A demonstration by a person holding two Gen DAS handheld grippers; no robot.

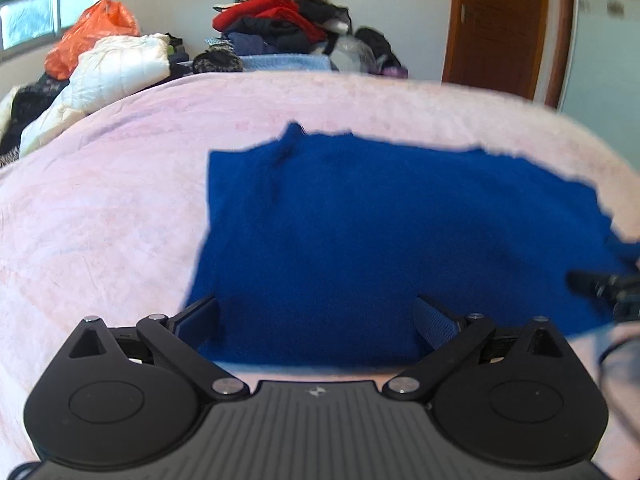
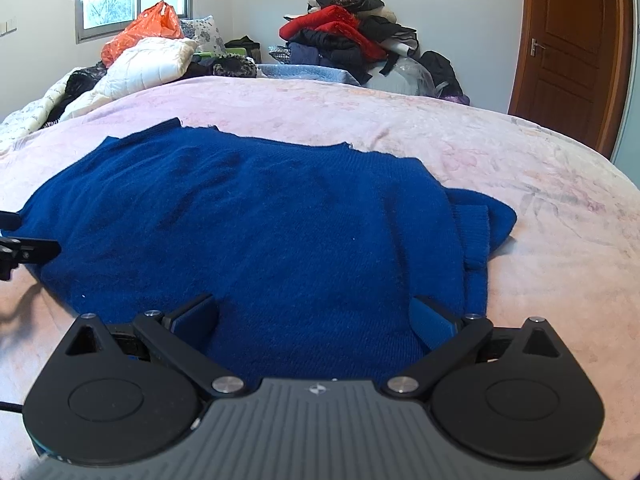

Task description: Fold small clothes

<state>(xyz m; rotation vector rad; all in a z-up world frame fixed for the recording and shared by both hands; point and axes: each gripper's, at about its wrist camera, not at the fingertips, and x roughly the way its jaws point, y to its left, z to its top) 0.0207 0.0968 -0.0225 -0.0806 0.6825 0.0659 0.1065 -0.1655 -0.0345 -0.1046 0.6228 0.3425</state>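
A dark blue knit sweater (image 1: 360,236) lies folded into a rough rectangle on the pink bedspread (image 1: 100,208). My left gripper (image 1: 316,316) is open over its near left edge, jaws wide apart and empty. In the right wrist view the sweater (image 2: 260,220) spreads wide, with a ribbed cuff (image 2: 476,236) folded in at its right side. My right gripper (image 2: 314,314) is open and empty over the sweater's near edge. Each gripper shows at the edge of the other's view: the right one (image 1: 608,284) and the left one (image 2: 24,254).
A tall pile of red and dark clothes (image 2: 344,40) stands at the bed's far side. A white quilted jacket (image 2: 144,64) and an orange plastic bag (image 2: 140,32) lie at the far left. A wooden door (image 2: 568,48) is at the right.
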